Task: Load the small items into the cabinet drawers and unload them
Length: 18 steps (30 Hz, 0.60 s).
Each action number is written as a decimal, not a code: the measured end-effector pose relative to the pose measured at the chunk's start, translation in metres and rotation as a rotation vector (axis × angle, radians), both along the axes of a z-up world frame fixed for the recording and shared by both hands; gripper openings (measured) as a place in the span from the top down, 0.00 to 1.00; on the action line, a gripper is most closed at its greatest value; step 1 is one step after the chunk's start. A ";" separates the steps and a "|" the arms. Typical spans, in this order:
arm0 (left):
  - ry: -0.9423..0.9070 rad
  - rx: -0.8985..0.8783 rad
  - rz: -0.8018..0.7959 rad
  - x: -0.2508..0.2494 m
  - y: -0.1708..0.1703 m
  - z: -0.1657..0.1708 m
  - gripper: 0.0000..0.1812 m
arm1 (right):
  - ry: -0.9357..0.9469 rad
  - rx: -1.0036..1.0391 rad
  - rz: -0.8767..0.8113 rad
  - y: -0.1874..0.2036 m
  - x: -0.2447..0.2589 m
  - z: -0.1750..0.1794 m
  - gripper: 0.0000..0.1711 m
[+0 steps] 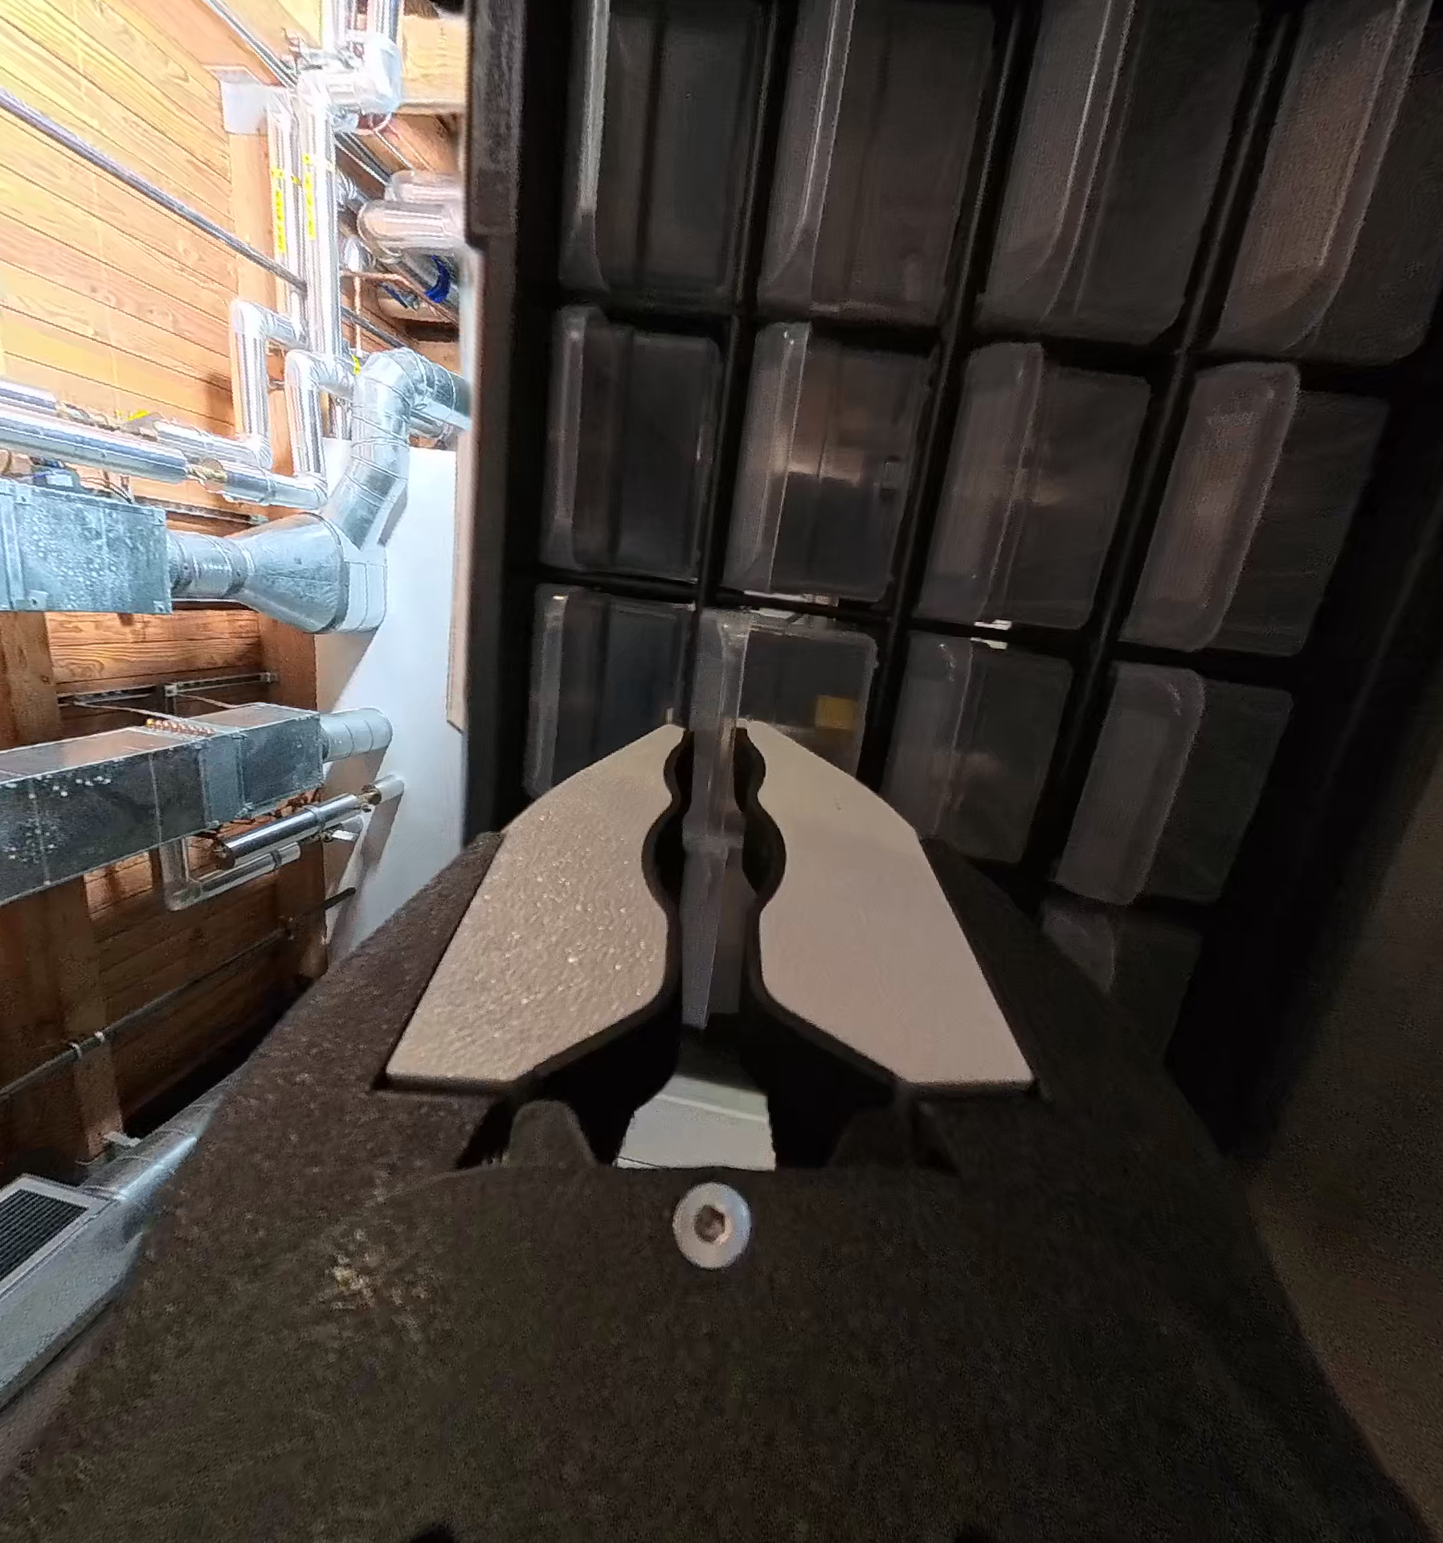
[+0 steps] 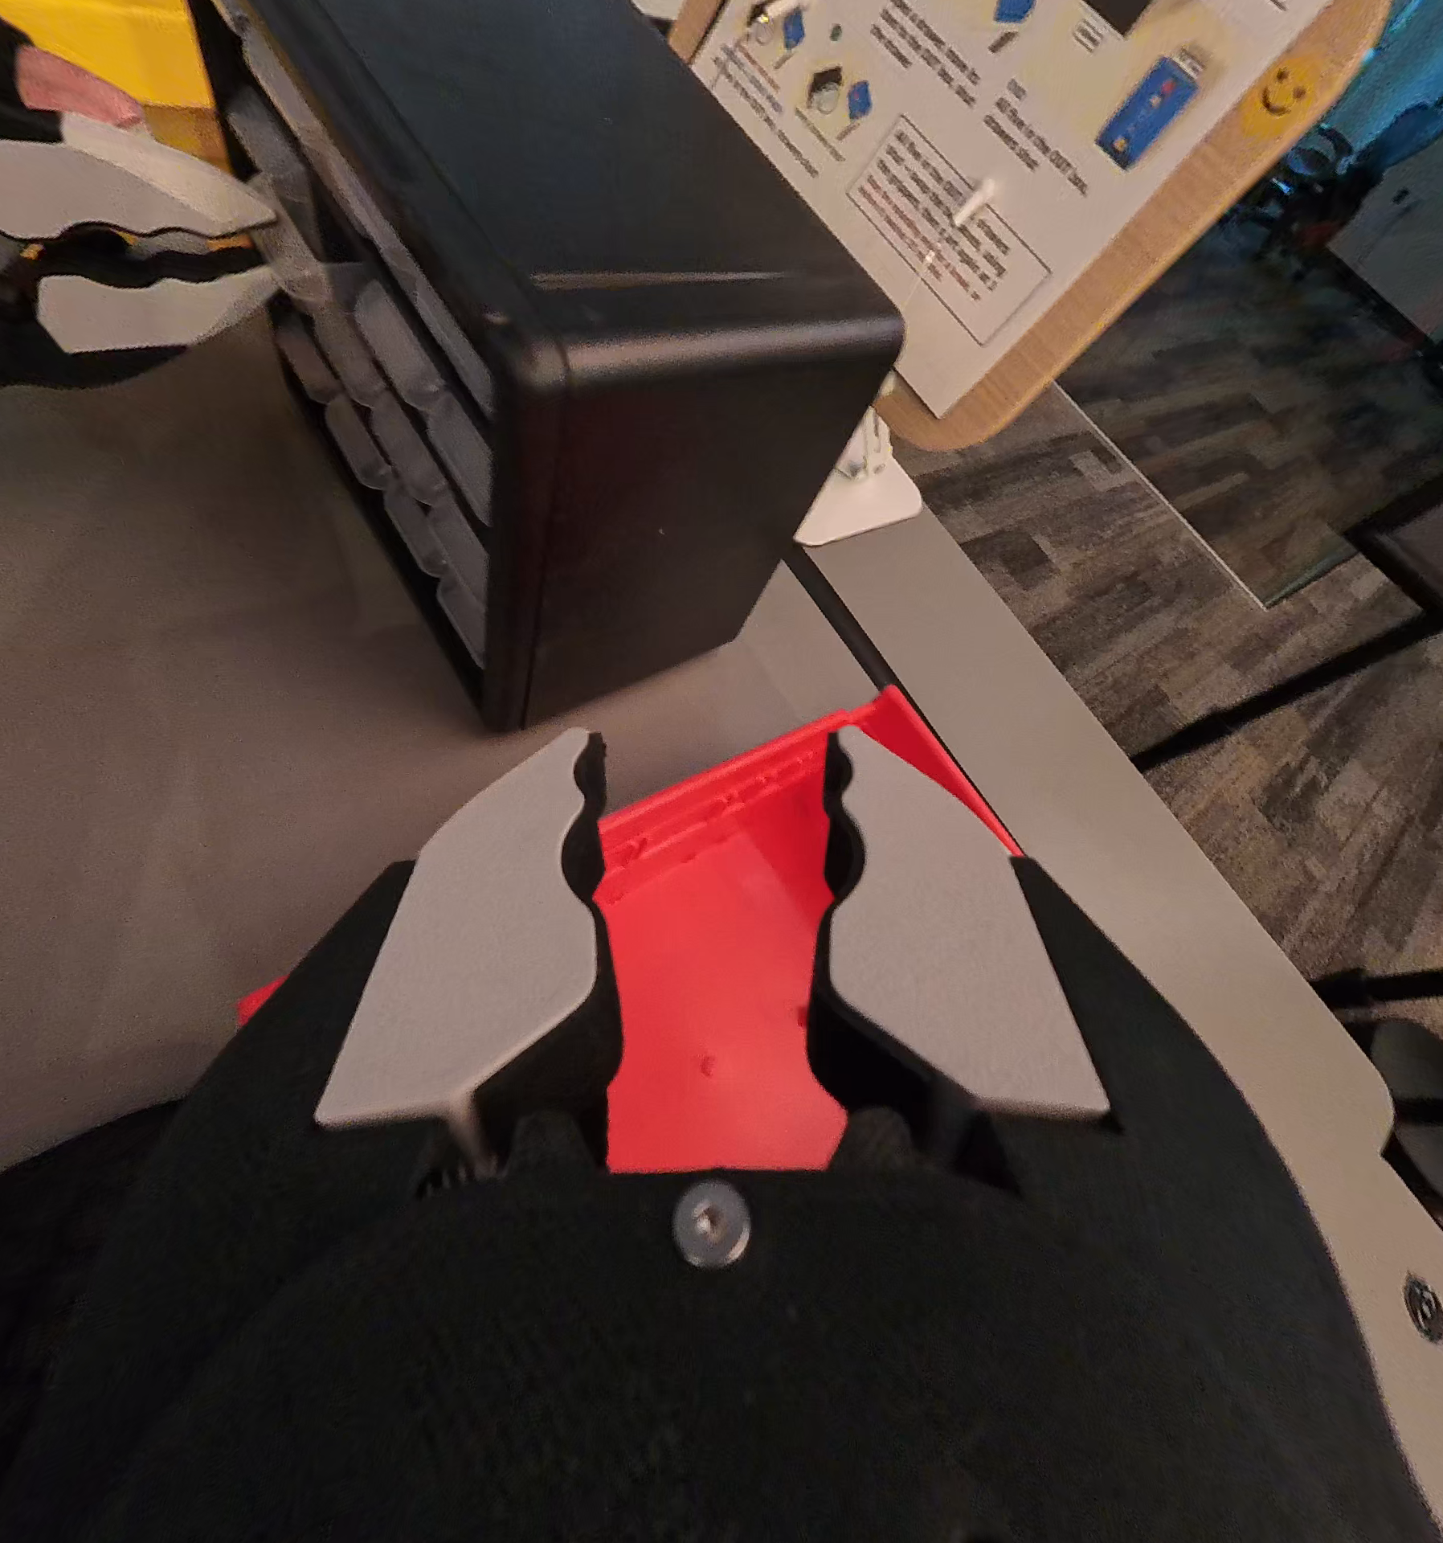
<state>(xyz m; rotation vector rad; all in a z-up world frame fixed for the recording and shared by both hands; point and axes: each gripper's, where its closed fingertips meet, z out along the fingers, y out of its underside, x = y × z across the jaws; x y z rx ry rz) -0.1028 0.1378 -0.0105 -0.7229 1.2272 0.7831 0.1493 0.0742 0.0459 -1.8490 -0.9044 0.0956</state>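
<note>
— Left wrist view: which way does the clear plastic drawer handle [image 1: 714, 801] run?

— Straight ahead between the left gripper [image 1: 711, 743], clamped on it, at the black cabinet [image 1: 493, 417]. Right gripper [image 2: 714, 751], spread, hovers over the red bin [image 2: 701, 960], farther off

Left wrist view: rolled sideways, very near the cabinet [image 1: 910, 467] front, facing its drawers; ceiling ducts at left. Right wrist view: higher, farther back, looks down past the bin [image 2: 718, 960] at the cabinet's [image 2: 618, 334] side and top. Shared: cabinet, left gripper [image 2: 276, 242].
</note>
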 end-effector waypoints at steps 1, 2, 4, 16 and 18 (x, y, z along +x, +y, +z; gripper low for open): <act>0.001 0.003 -0.002 -0.002 -0.006 0.000 0.95 | -0.002 -0.003 0.022 -0.001 -0.007 0.001 0.70; 0.000 0.005 -0.005 -0.004 -0.012 0.000 0.95 | -0.007 -0.007 0.052 -0.004 -0.017 0.003 0.71; 0.000 0.011 -0.009 -0.007 -0.025 0.000 0.95 | -0.030 -0.016 0.129 -0.010 -0.043 0.005 0.71; -0.013 0.031 -0.049 -0.020 -0.066 -0.001 0.96 | -0.260 -0.237 0.482 0.004 -0.237 -0.002 0.75; -0.011 0.034 -0.057 -0.020 -0.070 -0.003 0.95 | -0.375 -0.332 0.509 0.011 -0.252 -0.015 0.77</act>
